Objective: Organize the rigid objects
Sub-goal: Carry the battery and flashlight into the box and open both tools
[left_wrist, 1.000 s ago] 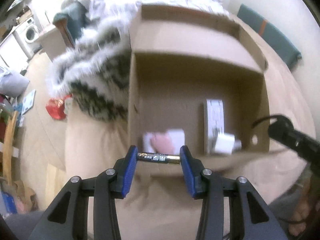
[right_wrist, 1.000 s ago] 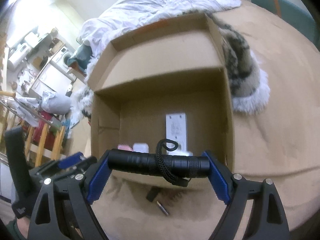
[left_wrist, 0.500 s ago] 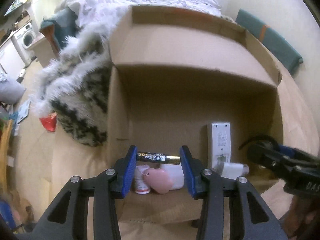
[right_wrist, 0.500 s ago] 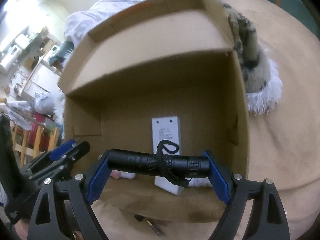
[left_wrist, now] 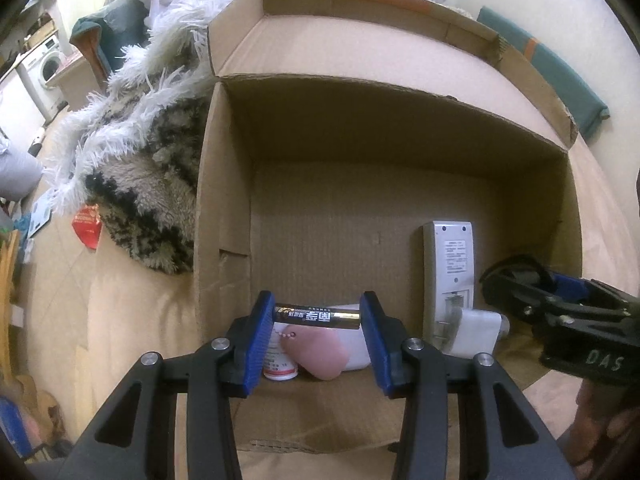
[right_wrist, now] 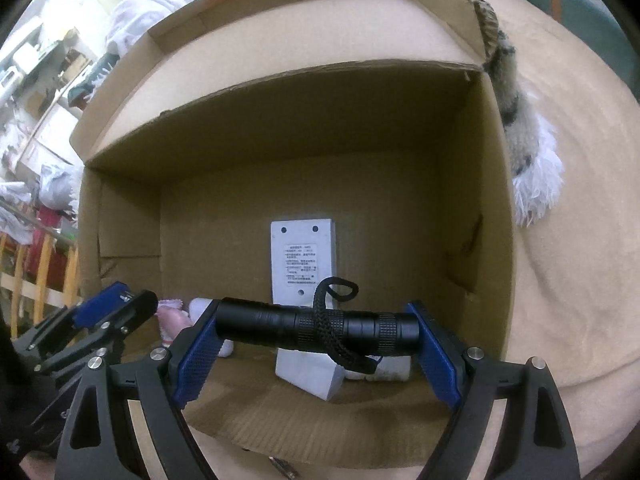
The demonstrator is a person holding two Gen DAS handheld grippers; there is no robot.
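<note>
My left gripper is shut on a black-and-gold battery, held crosswise between its blue pads above the near edge of an open cardboard box. My right gripper is shut on a black flashlight with a wrist cord, held end to end over the same box. Inside lie a white remote, a white charger plug, a pink soft-looking item and a small white bottle. In the right wrist view the remote shows behind the flashlight. Each gripper appears in the other's view.
The box sits on a beige bed cover. A furry black-and-white blanket lies against the box's left side. A teal cushion is at the back right. A small dark item lies in front of the box.
Both grippers have come down and closer to the box with their objects still held; the box interior now fills both views.
</note>
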